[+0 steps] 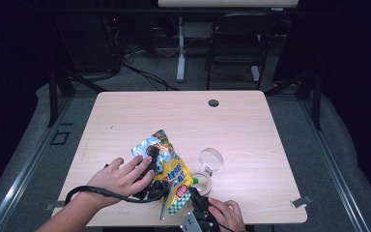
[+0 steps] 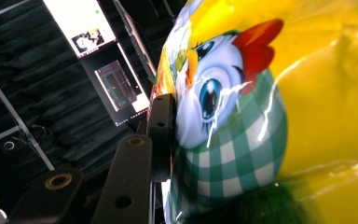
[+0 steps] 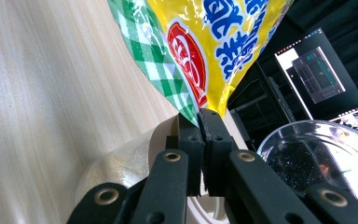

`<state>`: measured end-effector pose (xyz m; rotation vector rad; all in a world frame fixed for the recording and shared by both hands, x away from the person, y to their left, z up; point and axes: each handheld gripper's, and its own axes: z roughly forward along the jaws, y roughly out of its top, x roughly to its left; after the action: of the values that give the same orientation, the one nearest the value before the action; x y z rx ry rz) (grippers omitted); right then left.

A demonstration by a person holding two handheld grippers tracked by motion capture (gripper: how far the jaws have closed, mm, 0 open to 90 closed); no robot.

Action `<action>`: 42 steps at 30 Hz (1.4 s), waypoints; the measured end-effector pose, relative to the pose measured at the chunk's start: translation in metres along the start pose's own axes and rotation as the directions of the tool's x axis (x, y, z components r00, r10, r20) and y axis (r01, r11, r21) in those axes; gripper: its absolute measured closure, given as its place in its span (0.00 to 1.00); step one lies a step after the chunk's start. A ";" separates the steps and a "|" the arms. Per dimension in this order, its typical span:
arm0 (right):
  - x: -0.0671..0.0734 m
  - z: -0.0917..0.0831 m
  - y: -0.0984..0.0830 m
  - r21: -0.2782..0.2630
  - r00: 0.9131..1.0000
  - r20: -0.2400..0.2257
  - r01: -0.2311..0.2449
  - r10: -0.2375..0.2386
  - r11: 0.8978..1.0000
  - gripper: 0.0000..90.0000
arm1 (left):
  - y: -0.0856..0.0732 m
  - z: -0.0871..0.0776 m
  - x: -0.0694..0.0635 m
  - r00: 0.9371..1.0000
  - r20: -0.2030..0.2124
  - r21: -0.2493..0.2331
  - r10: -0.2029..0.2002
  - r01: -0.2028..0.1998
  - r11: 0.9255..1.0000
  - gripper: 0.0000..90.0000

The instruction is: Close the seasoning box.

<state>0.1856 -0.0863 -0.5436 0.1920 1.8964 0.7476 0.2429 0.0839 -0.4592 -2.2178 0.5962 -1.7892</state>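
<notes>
Snack bag (image 1: pixel 166 166) near bench (image 1: pixel 251 121) front edge, held between both. Right hand-held gripper (image 3: pixel 200 122) clamped on bag's lower corner; left hand-held gripper (image 1: pixel 150 159) pinching upper part.

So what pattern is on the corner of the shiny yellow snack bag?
Green and white checks on the shiny yellow snack bag, clearest in the right gripper view.

The far half of the bench (image 1: pixel 183 113) lies open. Near the front edge, a snack bag (image 1: pixel 166 169) and two clear containers (image 1: pixel 207 169) just beside it obstruct passage.
</notes>
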 end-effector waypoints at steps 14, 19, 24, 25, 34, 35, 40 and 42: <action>0.000 0.000 0.000 -0.003 1.000 -0.001 -0.006 0.006 1.000 0.97 | 0.001 0.000 0.002 1.000 0.015 -0.004 0.002 -0.002 1.000 0.79; 0.000 0.000 0.000 -0.006 1.000 -0.002 -0.010 0.010 1.000 0.97 | 0.002 -0.001 0.005 1.000 0.018 -0.003 0.013 -0.013 1.000 0.79; -0.001 0.000 0.000 -0.003 1.000 -0.002 -0.013 0.013 1.000 0.97 | 0.002 -0.001 0.006 1.000 0.024 -0.005 0.006 -0.006 1.000 0.79; -0.001 0.000 0.000 -0.004 1.000 -0.004 -0.017 0.017 1.000 0.96 | 0.002 -0.001 0.006 1.000 0.028 -0.006 0.004 -0.004 1.000 0.79; -0.002 -0.001 0.000 0.007 1.000 0.005 -0.016 0.016 1.000 0.96 | 0.002 -0.001 0.009 1.000 0.024 -0.011 0.010 -0.009 1.000 0.79; -0.002 -0.001 0.000 0.004 1.000 0.006 -0.018 0.018 1.000 0.96 | 0.002 -0.002 0.010 1.000 0.024 -0.011 0.012 -0.012 1.000 0.79; -0.001 0.001 0.000 -0.007 1.000 0.001 -0.029 0.029 1.000 0.96 | 0.003 -0.002 0.011 1.000 0.022 -0.011 0.019 -0.019 1.000 0.79; -0.002 0.000 0.000 0.001 1.000 0.003 -0.019 0.019 1.000 0.96 | 0.004 -0.003 0.014 0.998 -0.005 -0.007 0.068 -0.068 0.998 0.79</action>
<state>0.1865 -0.0870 -0.5422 0.2120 1.8947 0.7589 0.2420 0.0744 -0.4477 -2.1711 0.6719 -1.7626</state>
